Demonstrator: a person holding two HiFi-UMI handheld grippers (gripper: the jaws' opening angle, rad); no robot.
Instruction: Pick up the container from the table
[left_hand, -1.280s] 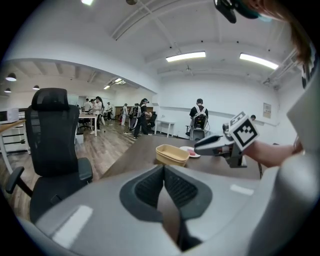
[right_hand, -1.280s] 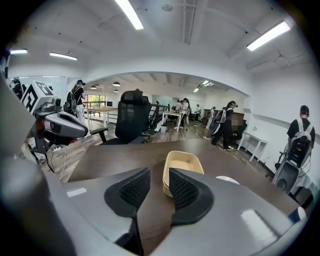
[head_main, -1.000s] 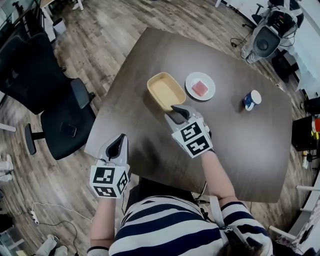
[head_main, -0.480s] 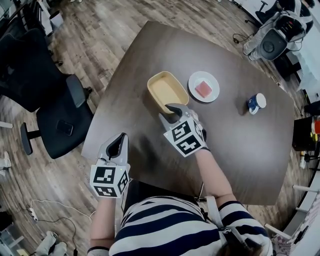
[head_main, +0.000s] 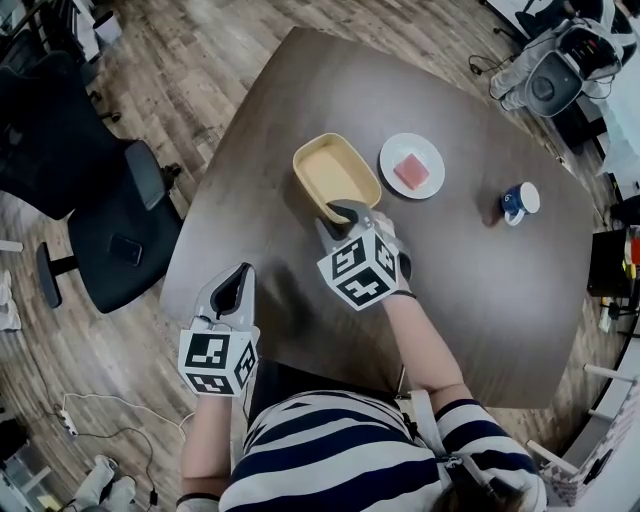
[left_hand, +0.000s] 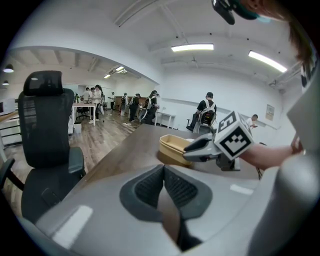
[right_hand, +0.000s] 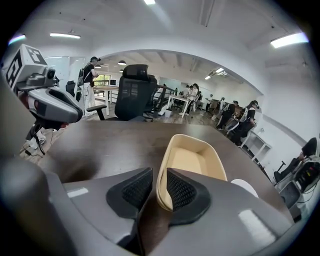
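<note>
On dark table (head_main: 480, 290): container (head_main: 335, 175) at centre, just beside plate (head_main: 392, 158). Since a second ago, right gripper (head_main: 345, 210) lowered over near rim; closing now, wall between jaws, not yet pinched. Left gripper (head_main: 238, 278) closed, empty. Finish closing, then lift.

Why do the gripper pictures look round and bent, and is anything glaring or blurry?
Left gripper view: a wide lens rounds the frame, blackens the corners and bends straight lines; the ceiling lamp burns out white. Right gripper view: same warp; the container is crisp, the people behind small and soft. Head view: the table edges curve, lighting even, shadows soft.
</note>
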